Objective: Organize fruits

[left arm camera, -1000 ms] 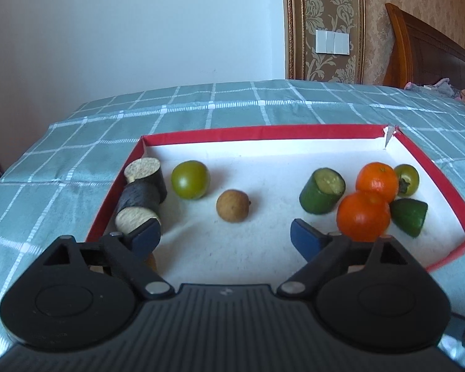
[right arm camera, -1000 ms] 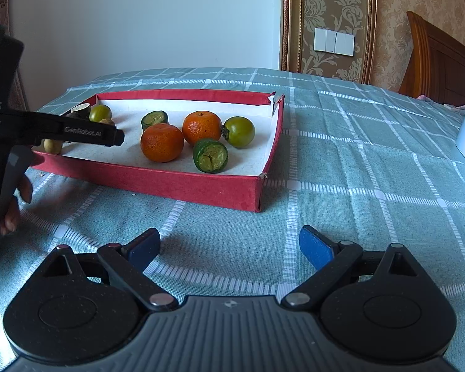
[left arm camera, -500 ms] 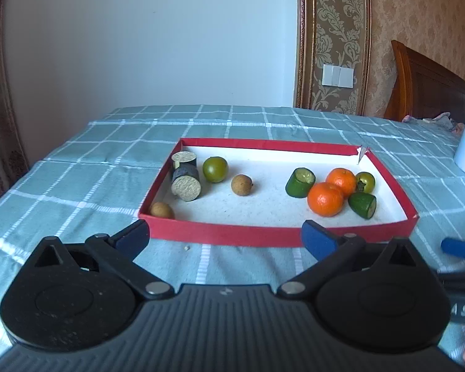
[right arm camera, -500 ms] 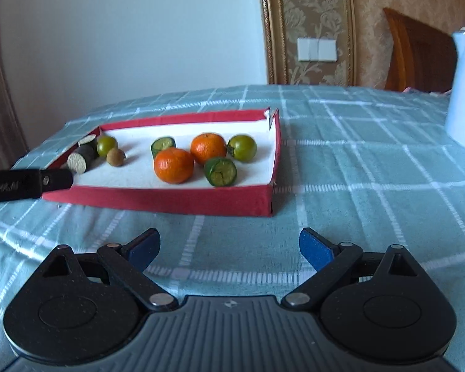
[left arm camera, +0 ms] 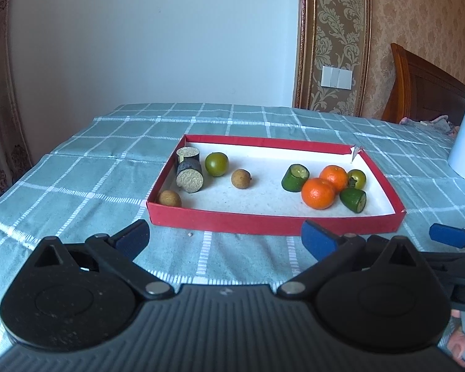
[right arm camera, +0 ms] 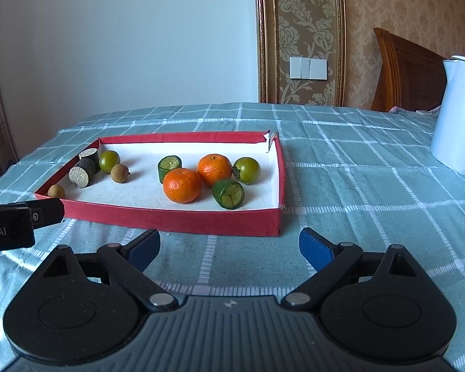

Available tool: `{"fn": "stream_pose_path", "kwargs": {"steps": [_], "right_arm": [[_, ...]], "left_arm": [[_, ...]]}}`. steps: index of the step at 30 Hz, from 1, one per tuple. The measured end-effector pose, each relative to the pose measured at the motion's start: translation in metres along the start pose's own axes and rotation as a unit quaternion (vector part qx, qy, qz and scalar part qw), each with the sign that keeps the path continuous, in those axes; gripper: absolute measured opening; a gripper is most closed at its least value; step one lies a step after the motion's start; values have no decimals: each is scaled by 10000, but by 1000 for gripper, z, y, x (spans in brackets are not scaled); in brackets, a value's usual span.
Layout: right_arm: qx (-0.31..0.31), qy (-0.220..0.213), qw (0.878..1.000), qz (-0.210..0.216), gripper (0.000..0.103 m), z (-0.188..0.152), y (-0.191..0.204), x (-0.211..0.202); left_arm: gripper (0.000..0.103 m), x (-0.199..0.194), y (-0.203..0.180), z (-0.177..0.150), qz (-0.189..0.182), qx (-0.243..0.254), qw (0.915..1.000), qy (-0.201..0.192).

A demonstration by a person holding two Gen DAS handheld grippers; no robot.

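Red tray [left arm camera: 272, 223] on checked tablecloth [left arm camera: 77, 186], white inside. From left to right in tray: longan [left arm camera: 169, 198] in near corner, two dark eggplant pieces [left arm camera: 189, 173], green tomato [left arm camera: 216, 164], second longan [left arm camera: 241, 179], cucumber piece [left arm camera: 295, 177], two mandarins [left arm camera: 318, 193] touching, cucumber piece [left arm camera: 353, 200], small green tomato [left arm camera: 356, 179]. White kettle [right arm camera: 457, 141] far right. Left gripper [left arm camera: 224, 237] and right gripper [right arm camera: 229, 246] both released, empty, low before tray's near wall.

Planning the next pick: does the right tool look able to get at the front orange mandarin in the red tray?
Probably yes. The right tool is open in front of the red tray, and the front orange mandarin is uncovered from above; only the low wall intervenes.
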State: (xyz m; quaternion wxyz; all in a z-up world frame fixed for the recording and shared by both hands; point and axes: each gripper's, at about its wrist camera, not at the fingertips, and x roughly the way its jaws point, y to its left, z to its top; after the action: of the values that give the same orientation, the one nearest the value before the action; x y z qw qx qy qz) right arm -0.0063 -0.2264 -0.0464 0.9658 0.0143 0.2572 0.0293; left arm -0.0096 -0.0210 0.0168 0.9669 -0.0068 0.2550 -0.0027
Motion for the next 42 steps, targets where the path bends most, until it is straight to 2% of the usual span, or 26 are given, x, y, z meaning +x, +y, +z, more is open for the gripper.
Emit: {"fn": "stream_pose_path", "kwargs": {"steps": [14,28,42], "right_arm": [[-107,84,9999,49,97,-2,7,3],[-176,128,9997,83,97,-4,12,7],[-210,138,9996,104,97,-3,15,9]], "left_arm": [[103,-3,-2,-2,-82,61,9999,45],[103,-4,-3,-7,19,215,9997,-72],[103,-6,-1,-8,-112,266,9996,-44]]}}
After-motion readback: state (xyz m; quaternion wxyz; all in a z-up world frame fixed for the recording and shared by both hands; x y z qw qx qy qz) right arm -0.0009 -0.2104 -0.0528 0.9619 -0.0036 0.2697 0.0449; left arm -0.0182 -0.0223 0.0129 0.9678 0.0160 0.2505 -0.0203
